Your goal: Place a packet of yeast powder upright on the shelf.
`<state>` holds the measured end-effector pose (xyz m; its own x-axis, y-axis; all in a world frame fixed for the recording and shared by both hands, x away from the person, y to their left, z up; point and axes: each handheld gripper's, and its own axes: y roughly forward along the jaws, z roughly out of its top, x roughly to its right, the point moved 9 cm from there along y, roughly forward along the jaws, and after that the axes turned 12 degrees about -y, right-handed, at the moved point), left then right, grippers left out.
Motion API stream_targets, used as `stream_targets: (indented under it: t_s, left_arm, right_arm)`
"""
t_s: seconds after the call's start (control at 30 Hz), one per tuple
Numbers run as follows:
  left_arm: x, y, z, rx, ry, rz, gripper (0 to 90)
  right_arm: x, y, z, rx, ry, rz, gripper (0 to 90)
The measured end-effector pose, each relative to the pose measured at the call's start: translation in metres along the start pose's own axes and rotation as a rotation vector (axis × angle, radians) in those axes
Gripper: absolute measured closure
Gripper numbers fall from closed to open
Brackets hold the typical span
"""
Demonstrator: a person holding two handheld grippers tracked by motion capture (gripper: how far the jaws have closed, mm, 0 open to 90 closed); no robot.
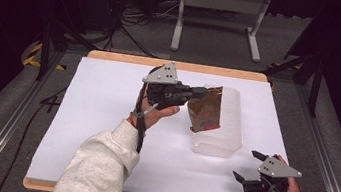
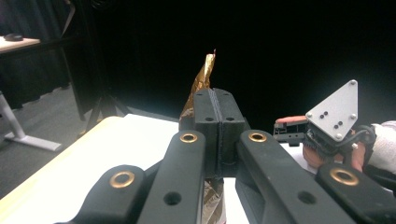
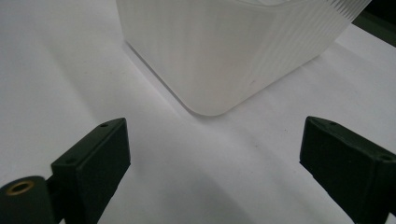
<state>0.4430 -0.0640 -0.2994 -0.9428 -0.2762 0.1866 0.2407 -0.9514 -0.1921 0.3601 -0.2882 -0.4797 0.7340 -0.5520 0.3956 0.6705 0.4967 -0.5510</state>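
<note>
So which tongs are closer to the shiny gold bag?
Left. The left tongs are clamped on the gold bag at its top edge, while the right tongs sit open, well away near the table's front corner.

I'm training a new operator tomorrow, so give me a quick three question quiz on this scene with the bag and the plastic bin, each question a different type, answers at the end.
1. True or false: the left gripper is shut on the top of the gold bag.
2. Multiple choice: where is the bag? A) flat on the white table top, B) held upright at the clear plastic bin, C) in the right gripper.
3. Fill in the blank: the right gripper's jaws are ____ and hold nothing.

Key
1. True; in the left gripper view the jaws are pressed together on the bag's edge.
2. B.
3. Open.
</note>
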Motion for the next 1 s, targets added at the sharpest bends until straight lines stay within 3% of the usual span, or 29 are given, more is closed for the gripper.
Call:
stream_targets:
  t_s: [0.3, 0.53, 0.83, 1.0]
  left_arm:
    - [0.007, 0.022, -0.004, -0.026, 0.014, -0.047, 89.9]
    - [0.012, 0.031, -0.004, -0.018, 0.022, -0.066, 89.8]
    - [0.001, 0.033, 0.003, -0.038, 0.047, -0.032, 89.8]
    - [0.0, 0.037, 0.0, -0.037, 0.037, -0.072, 89.6]
  right_arm:
    - [0.0, -0.001, -0.001, -0.002, 0.002, -0.002, 9.2]
    - [-0.001, -0.001, -0.002, -0.006, -0.001, 0.002, 9.2]
    - [-0.001, -0.001, -0.003, -0.008, -0.001, 0.007, 9.2]
    - [-0.002, -0.001, -0.003, -0.011, -0.005, 0.007, 9.2]
